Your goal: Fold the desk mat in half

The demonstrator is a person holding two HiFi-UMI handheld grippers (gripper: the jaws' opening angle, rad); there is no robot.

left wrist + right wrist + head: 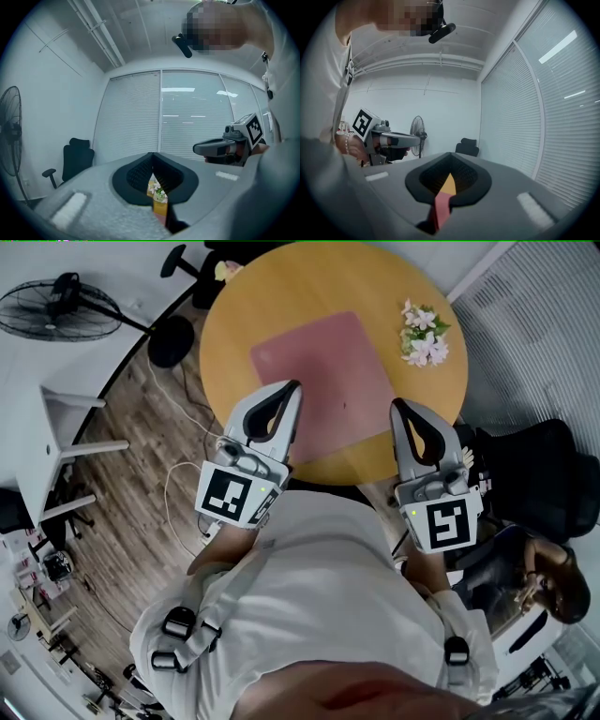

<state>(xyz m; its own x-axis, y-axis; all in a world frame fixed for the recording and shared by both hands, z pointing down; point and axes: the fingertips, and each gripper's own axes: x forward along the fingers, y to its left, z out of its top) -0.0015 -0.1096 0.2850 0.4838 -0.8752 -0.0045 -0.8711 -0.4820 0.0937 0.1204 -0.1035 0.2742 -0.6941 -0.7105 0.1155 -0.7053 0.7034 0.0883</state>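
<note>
Room: pale office with slatted blinds, a wooden floor (141, 427) and a round wooden table (272, 296) straight ahead of both sets of fingers.
Fan: a pedestal fan (61, 307) stands far out to the left of the left fingers, clear of the work.
Left gripper: the left gripper (294, 384) is clenched on nothing; in its own view the left gripper's tips (152, 157) meet, leaving only a thin slit lower down.
Desk mat: the pink desk mat (323, 371) lies flat and unfolded on the table, between the two pairs of fingertips and stretching away ahead of them. Its near-left corner sits under the left tips and its near-right corner just beside the right ones. It shows low through the right slit (440, 206), so the fingers appear to be above it, not touching.
Right gripper: the right gripper (396, 402) is likewise closed and empty, its tips (450, 154) together.
Flowers: a small bunch of flowers (422, 334) stands ahead and to the right of the right fingers, apart from the mat's far edge.
Stage: fold probably not begun.
Risk, grip: closed fingers cannot take the edge, and a thin mat lying flat may slide away rather than lift.
Risk, fold: uneven corner holds would skew the crease.
Risk, flowers: pushing the mat forward could nudge them.
</note>
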